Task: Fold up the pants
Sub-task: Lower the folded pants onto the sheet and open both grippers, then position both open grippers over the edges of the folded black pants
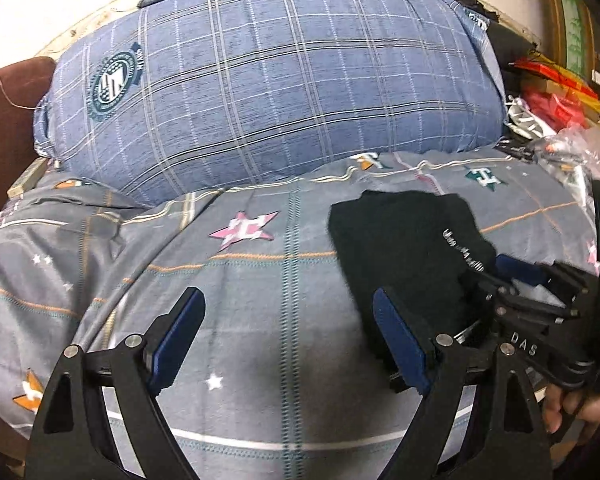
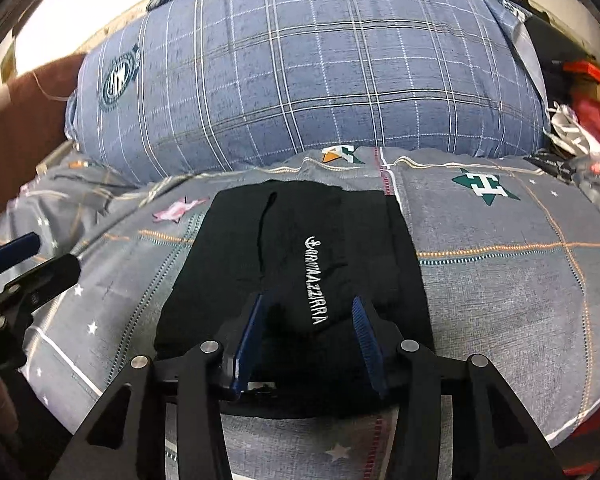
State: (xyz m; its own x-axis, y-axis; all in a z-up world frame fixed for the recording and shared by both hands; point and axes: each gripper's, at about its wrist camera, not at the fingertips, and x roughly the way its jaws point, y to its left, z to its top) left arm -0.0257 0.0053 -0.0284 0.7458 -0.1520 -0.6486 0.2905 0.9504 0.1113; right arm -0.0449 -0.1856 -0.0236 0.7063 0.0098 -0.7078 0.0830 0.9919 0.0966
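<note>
The right gripper has its jaws partly apart over the folded black pants, the blue pads straddling the near fold without pressing it; whether they brush the cloth is hard to tell. The left gripper stands wide, empty, over the grey star-print bedspread, just left of the pants. The pants lie folded on the bed before a blue plaid pillow. Red clutter at right is blurred and cut off

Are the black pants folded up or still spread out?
Folded: the black pants lie as a compact layered bundle on the grey bedsheet, no legs spread.
</note>
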